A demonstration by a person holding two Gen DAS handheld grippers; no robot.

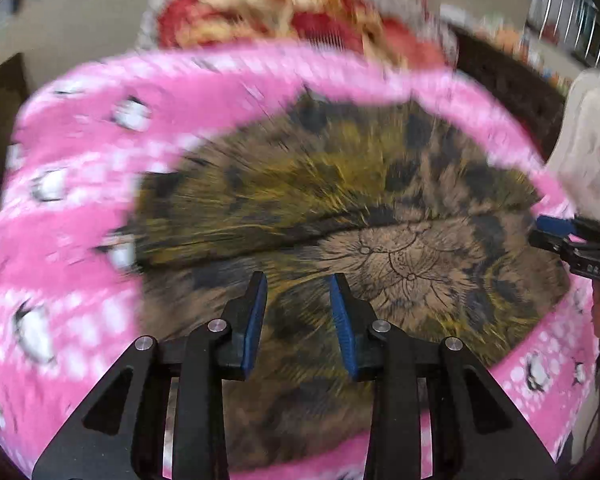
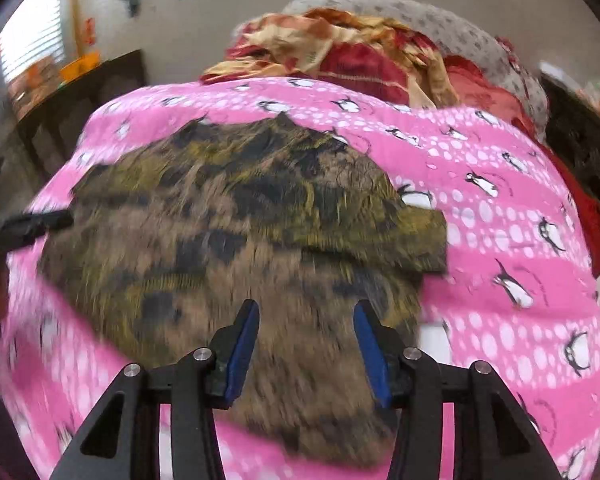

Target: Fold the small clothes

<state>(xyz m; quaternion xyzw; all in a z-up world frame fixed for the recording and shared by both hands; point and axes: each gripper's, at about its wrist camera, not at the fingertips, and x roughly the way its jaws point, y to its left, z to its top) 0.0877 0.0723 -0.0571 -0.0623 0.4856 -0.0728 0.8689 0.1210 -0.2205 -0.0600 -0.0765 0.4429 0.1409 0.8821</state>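
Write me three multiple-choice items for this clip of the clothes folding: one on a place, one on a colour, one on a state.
1. Where does the brown and yellow patterned garment lie?
A. On the pink penguin blanket
B. On a bare wooden floor
C. Inside a basket

2. What colour are the pads on the gripper fingers?
A. Red
B. Blue
C. White

3. How does the right gripper stand?
A. Shut on the garment
B. Shut on the blanket
C. Open, with nothing gripped

Answers:
1. A: the pink penguin blanket shows around the garment on all sides in the right wrist view.
2. B: blue pads line the inner faces of the fingers in both views.
3. C: the jaws stand apart above the garment, with no cloth pinched between them.
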